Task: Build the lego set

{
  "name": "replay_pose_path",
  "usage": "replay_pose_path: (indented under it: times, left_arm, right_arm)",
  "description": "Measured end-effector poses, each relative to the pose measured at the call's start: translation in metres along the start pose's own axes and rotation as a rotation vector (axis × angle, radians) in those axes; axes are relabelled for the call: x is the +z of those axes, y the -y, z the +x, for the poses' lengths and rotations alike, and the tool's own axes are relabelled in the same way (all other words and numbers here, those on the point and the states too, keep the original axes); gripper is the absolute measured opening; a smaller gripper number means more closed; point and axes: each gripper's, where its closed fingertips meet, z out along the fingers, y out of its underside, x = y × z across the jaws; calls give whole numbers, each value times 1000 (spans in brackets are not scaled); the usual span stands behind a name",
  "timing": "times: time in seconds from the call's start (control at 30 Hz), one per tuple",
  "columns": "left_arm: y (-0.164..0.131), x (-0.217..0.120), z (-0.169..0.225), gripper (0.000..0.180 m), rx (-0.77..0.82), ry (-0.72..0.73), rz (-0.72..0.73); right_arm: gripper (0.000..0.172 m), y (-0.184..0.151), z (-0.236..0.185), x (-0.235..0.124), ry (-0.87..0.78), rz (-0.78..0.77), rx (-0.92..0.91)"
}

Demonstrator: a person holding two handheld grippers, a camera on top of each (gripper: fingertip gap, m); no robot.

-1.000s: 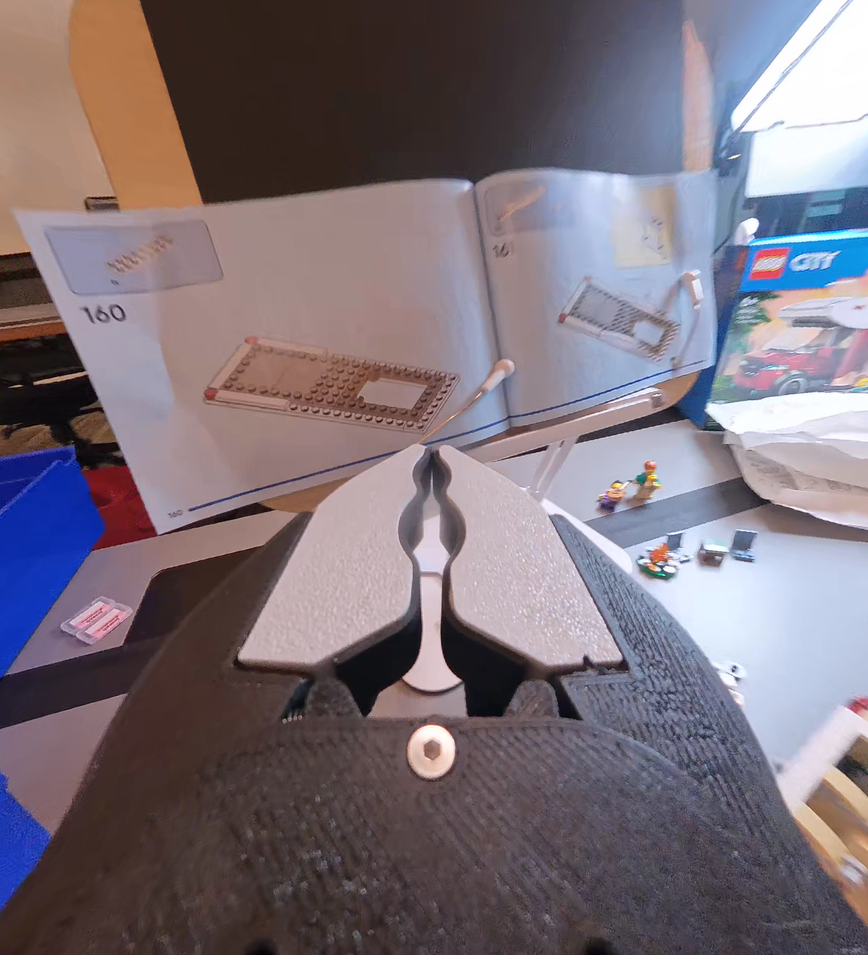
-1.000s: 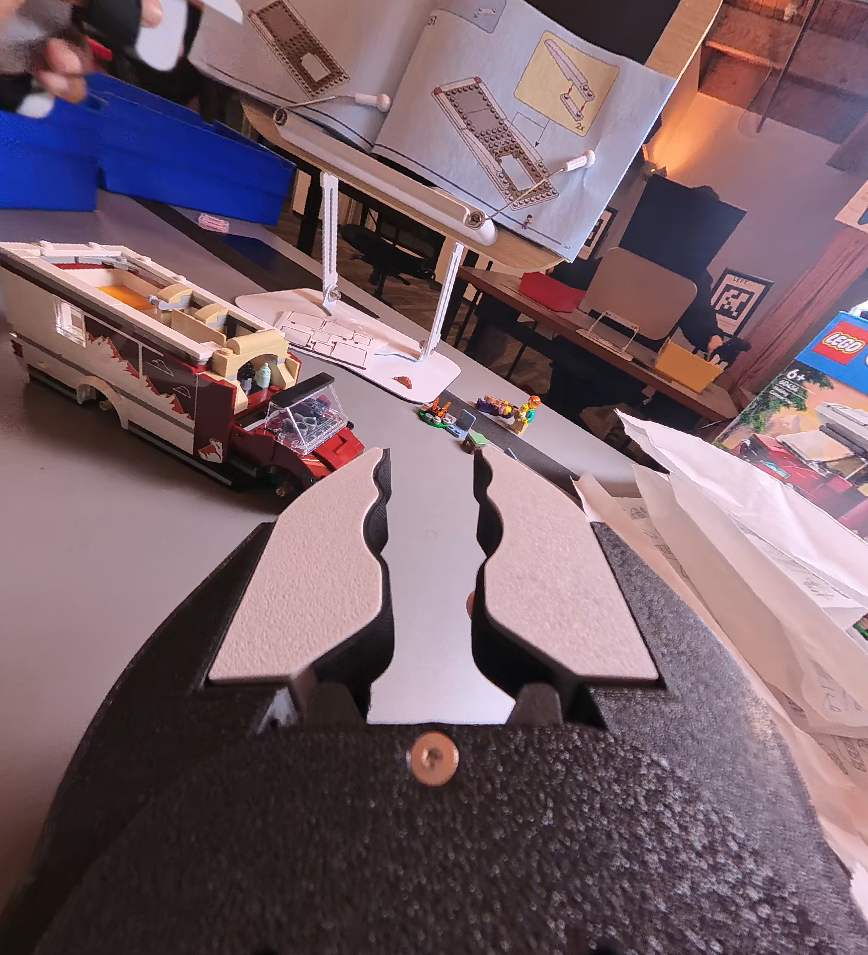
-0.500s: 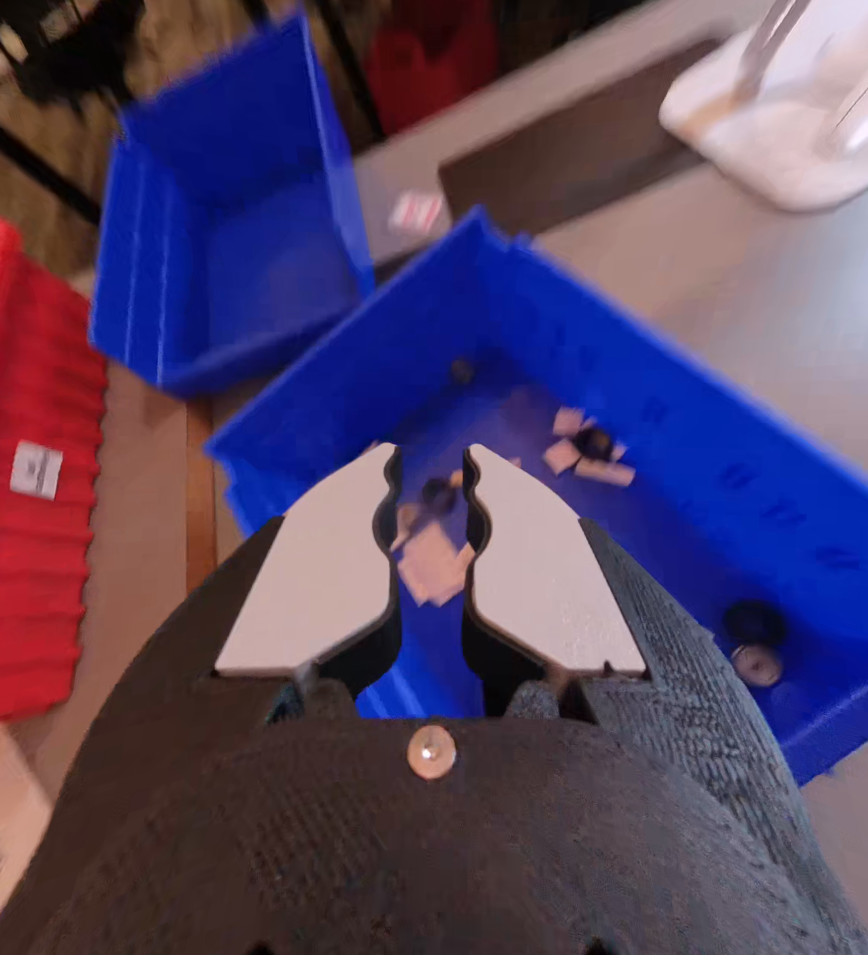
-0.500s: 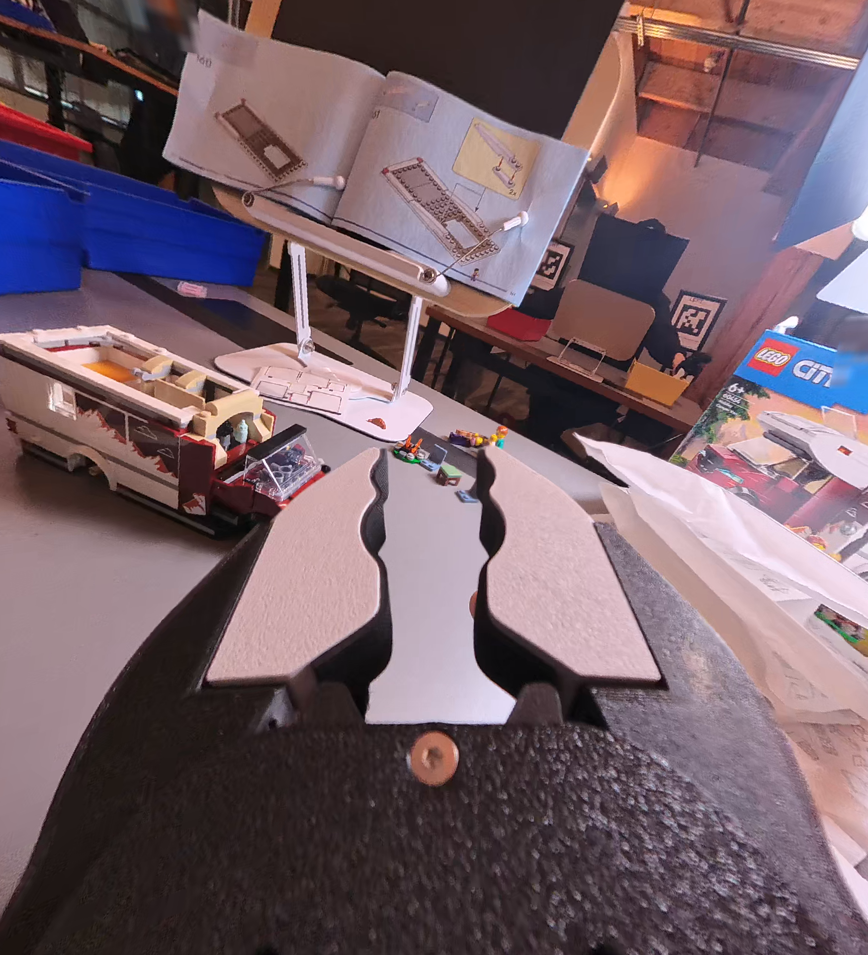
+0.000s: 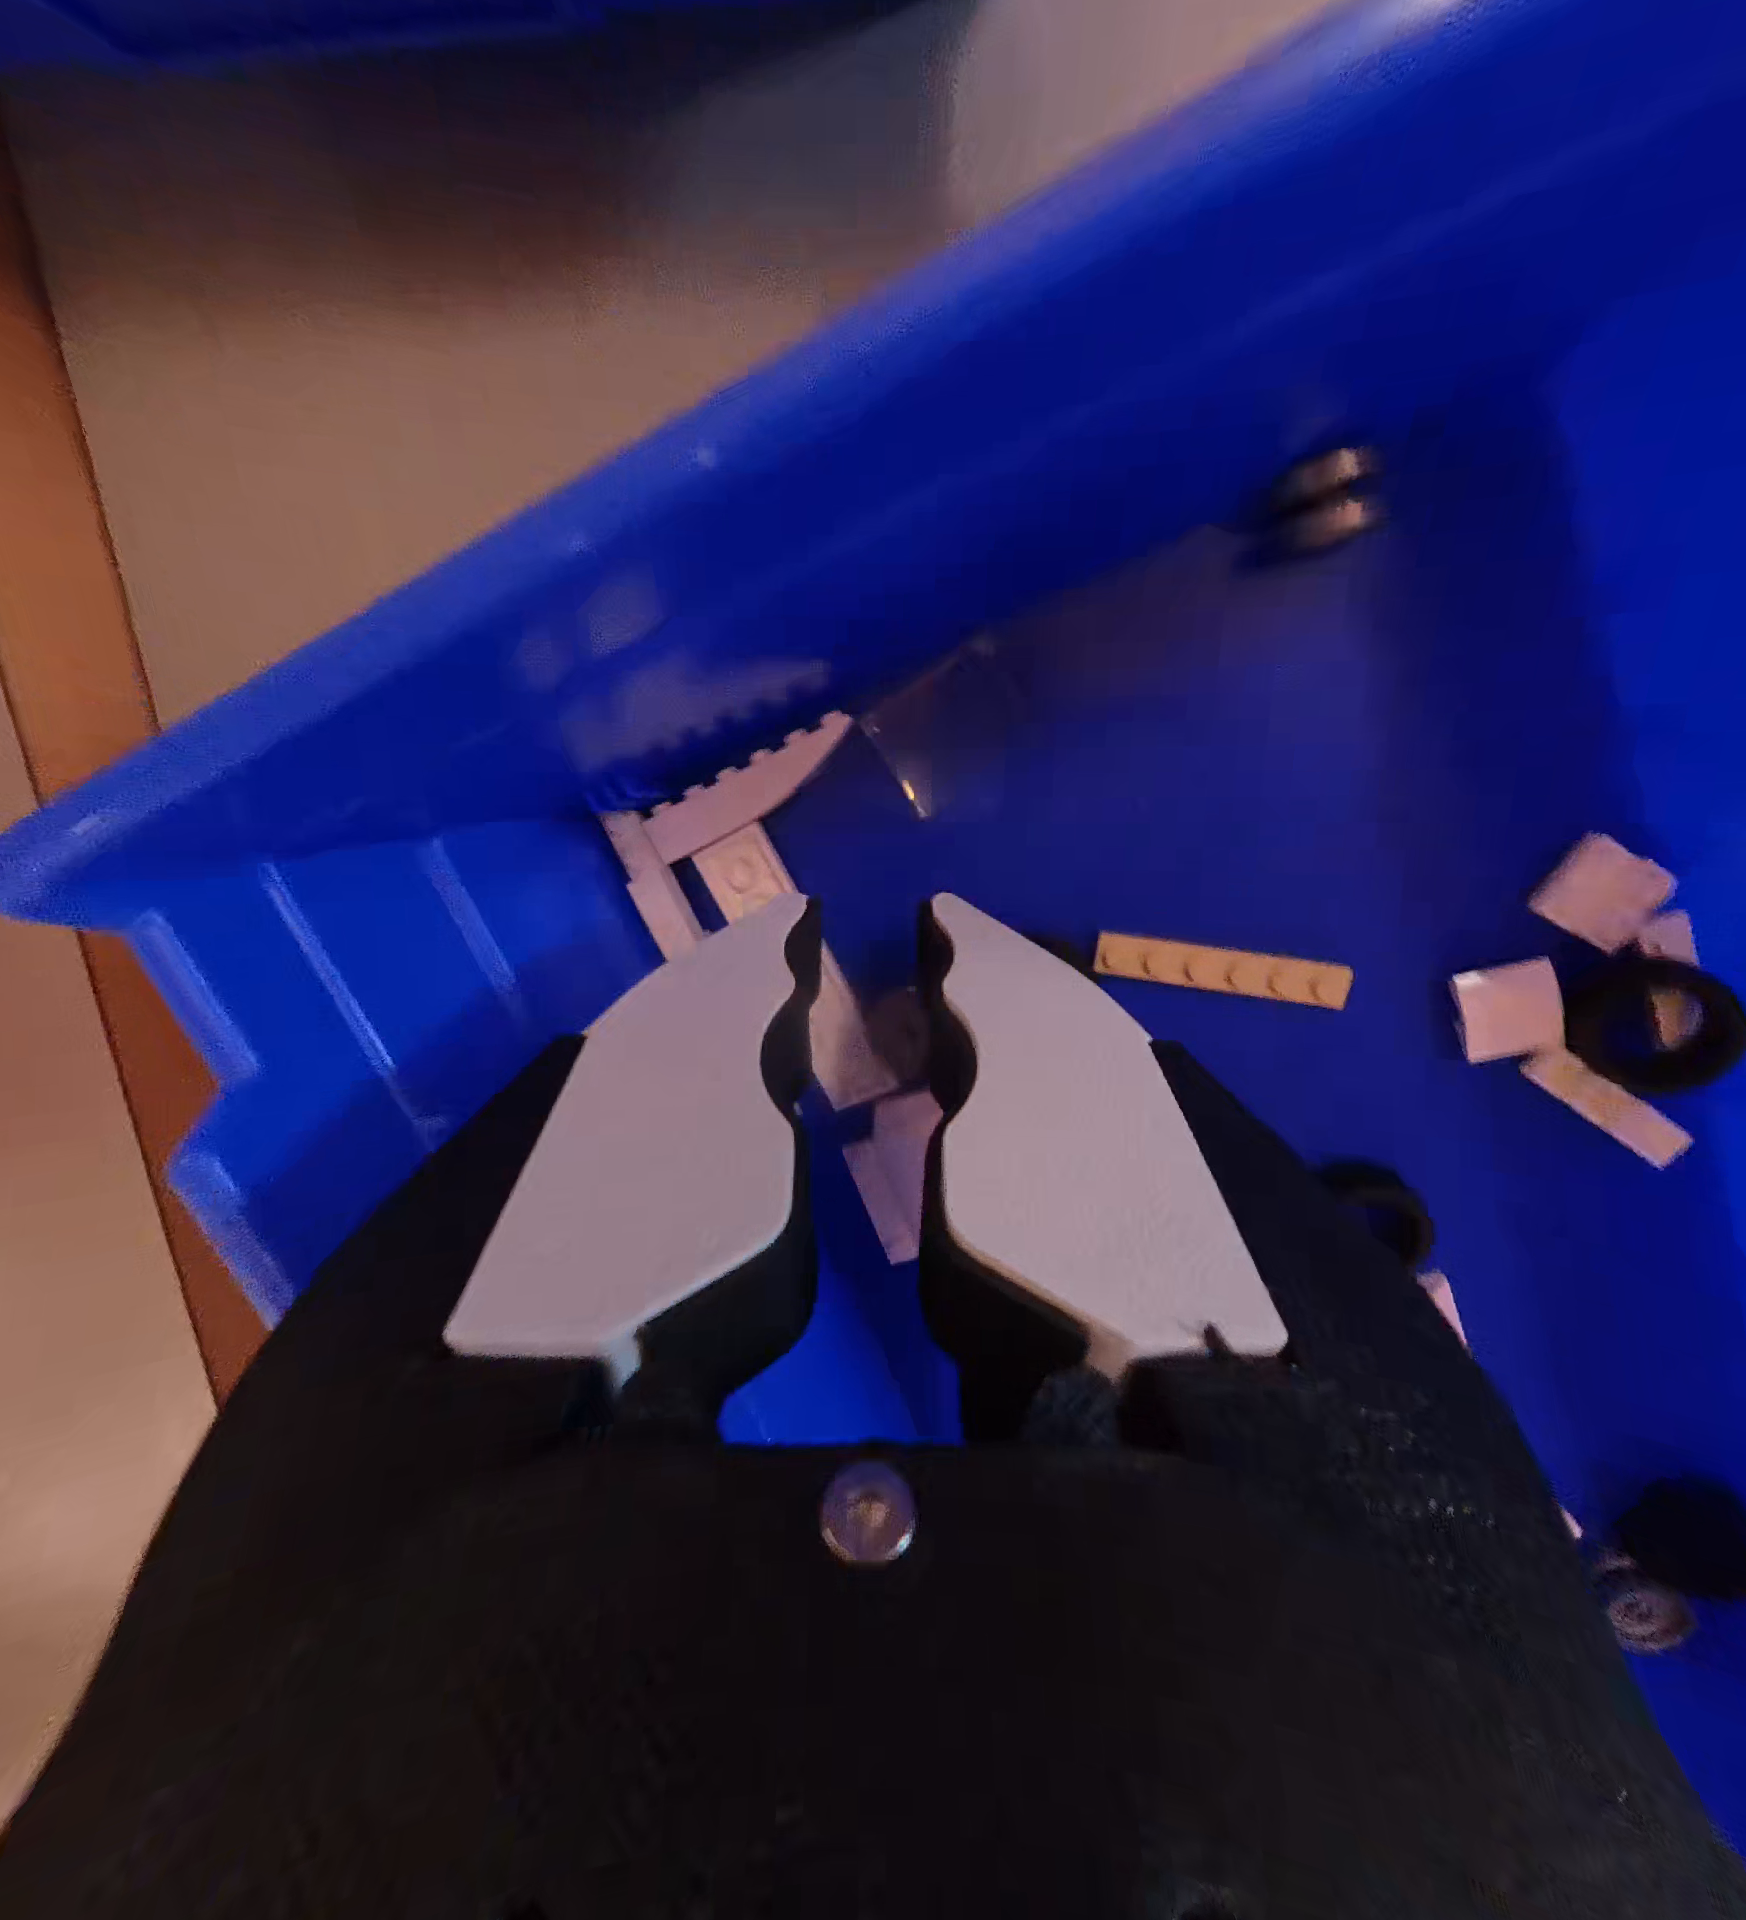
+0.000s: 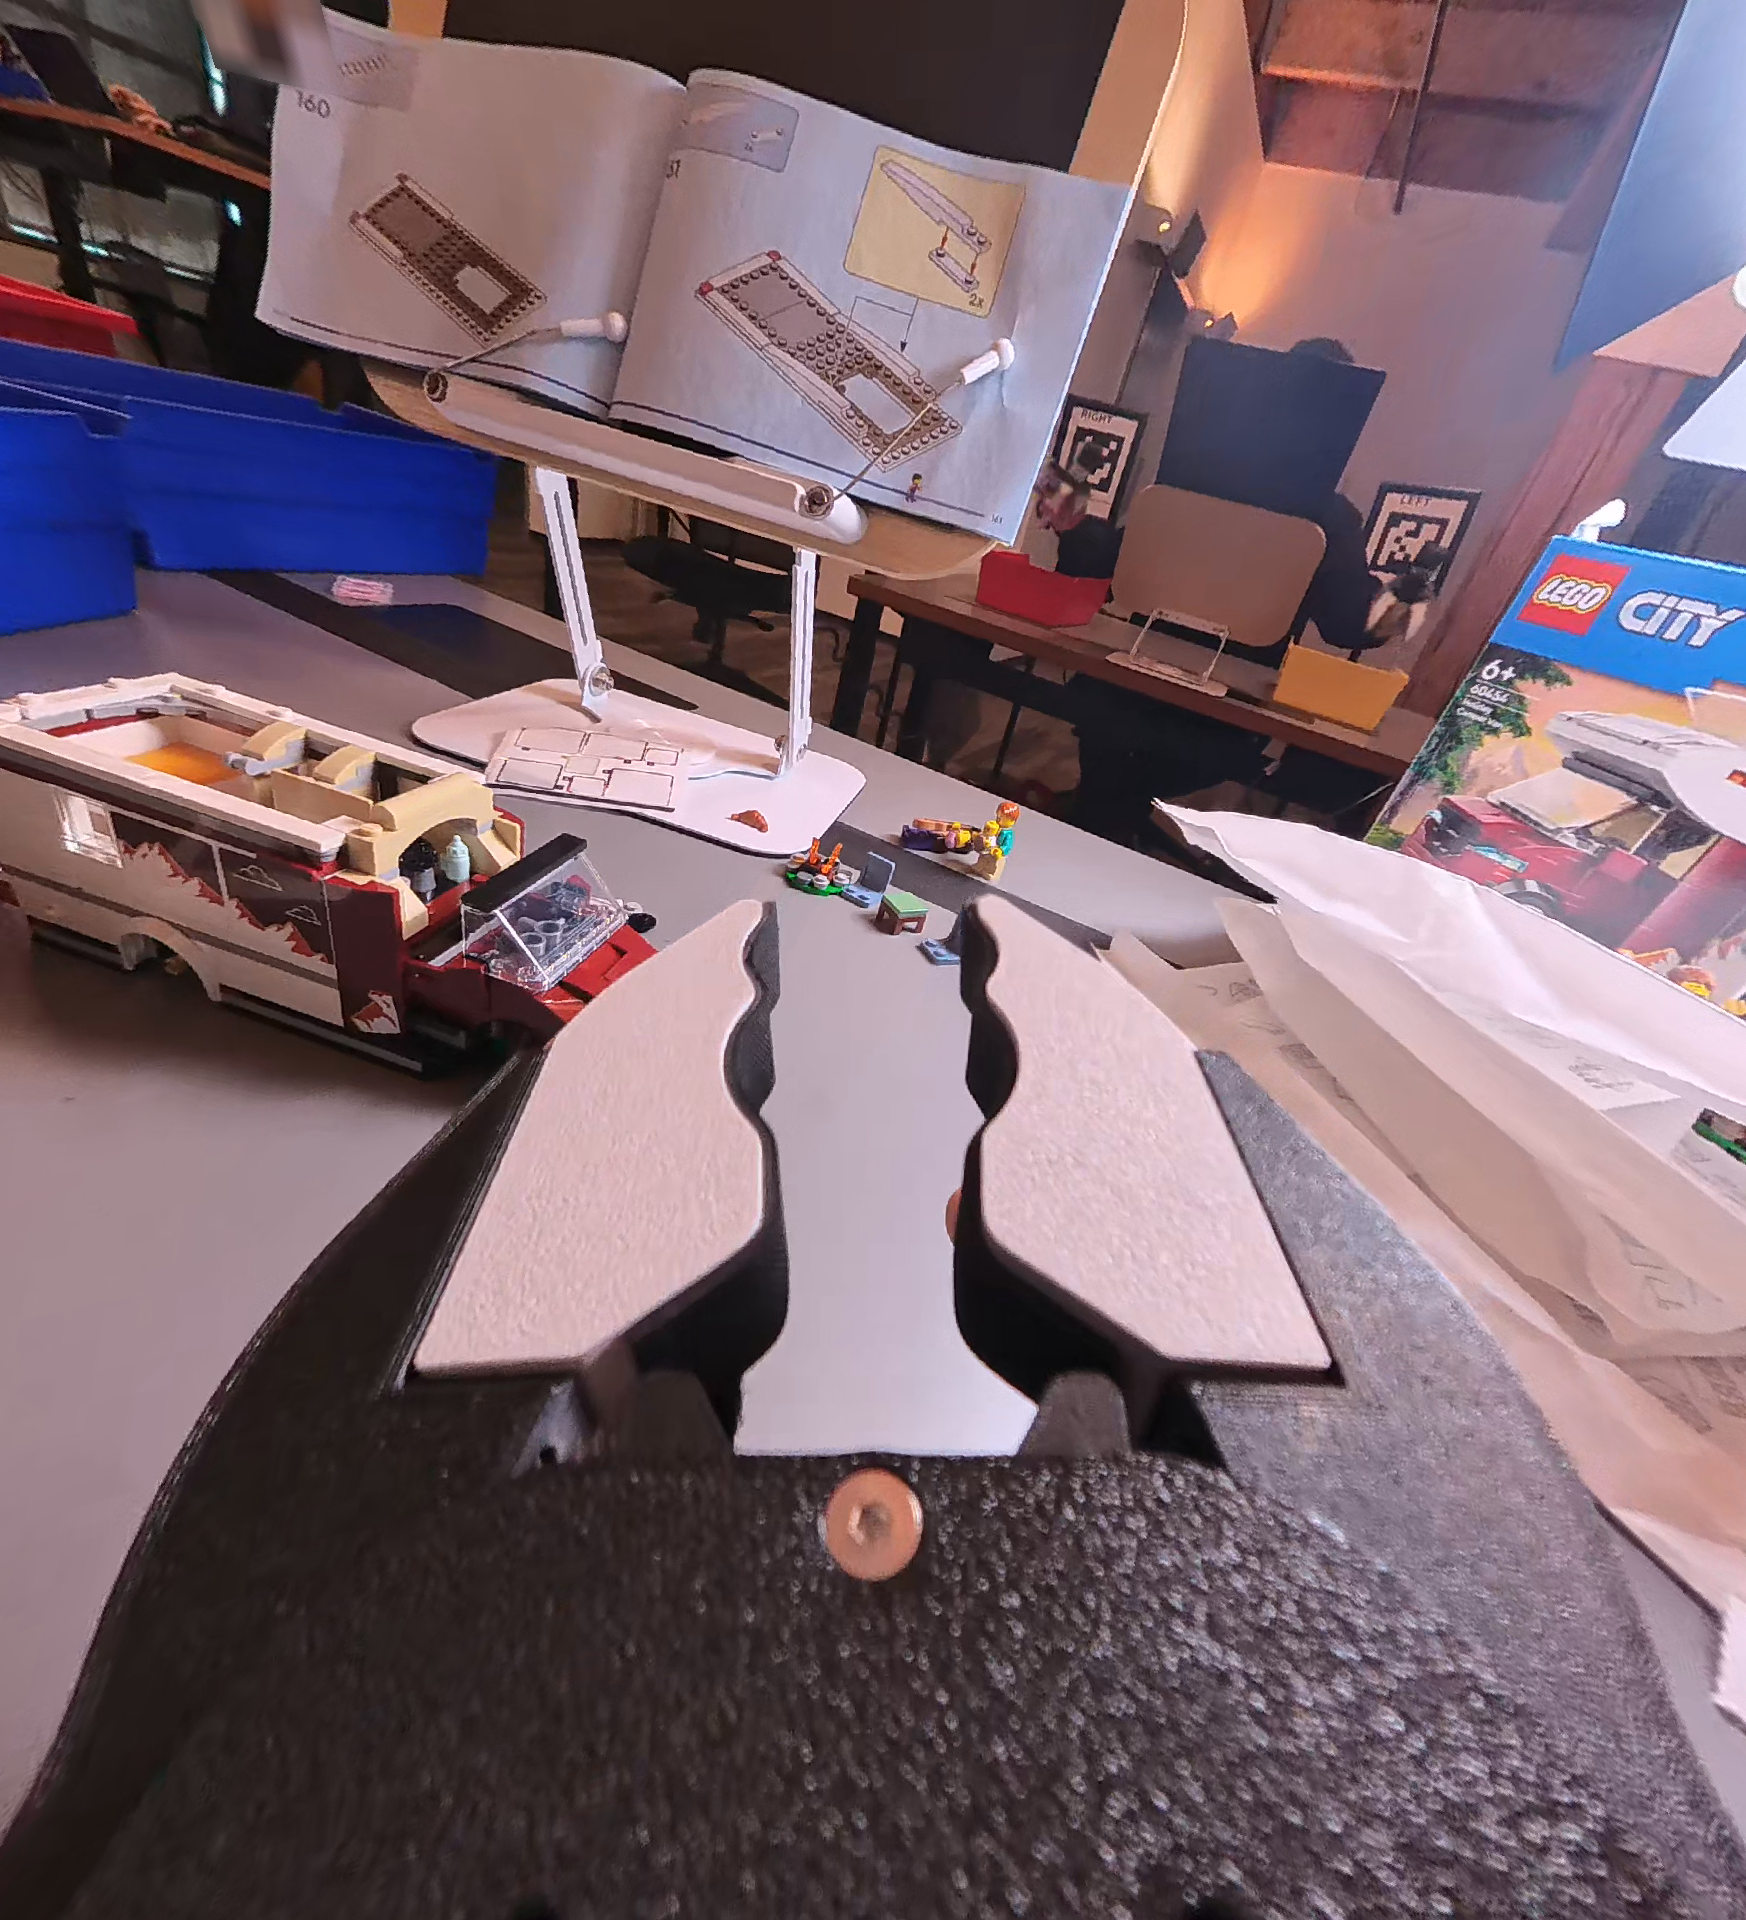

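Note:
My left gripper is open and reaches down into a blue bin that holds loose toy-brick parts. A long white plate lies on the bin floor between and below the fingers, not pressed by them. A white studded plate leans at the bin wall just ahead. A tan studded strip lies to the right of my right finger. My right gripper is open and empty, held above the grey table, with a brick camper van to its left.
White tiles and a black tyre lie at the bin's right, more wheels lower right. In the right wrist view an open instruction booklet sits on a white stand, small brick figures ahead, paper bags and a set box at right.
My left gripper swung from facing the booklet down into the blue bin and opened from shut. It now hovers close above the white plates. My right gripper stayed open and tilted a little.

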Motion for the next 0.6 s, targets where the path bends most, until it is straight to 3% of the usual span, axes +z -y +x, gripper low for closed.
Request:
replay_pose_path:
  times: [0.03,0.1,0.27,0.43,0.6]
  left_arm:
    - [1,3,-4,18,-23,23,-23]
    - [0,8,-6,27,-42,66,-81]
    - [-12,19,-17,26,-77,155,-207]
    - [-18,21,-25,10,-68,192,-267]
    - [-18,21,-26,8,-9,199,-298]
  right_arm:
    - [33,0,0,0,2,0,3]
    - [33,-1,0,0,9,-1,13]
    - [33,-6,-1,2,28,-15,28]
    - [33,-4,-2,1,34,-17,21]
    - [33,-2,-3,0,37,-16,1]
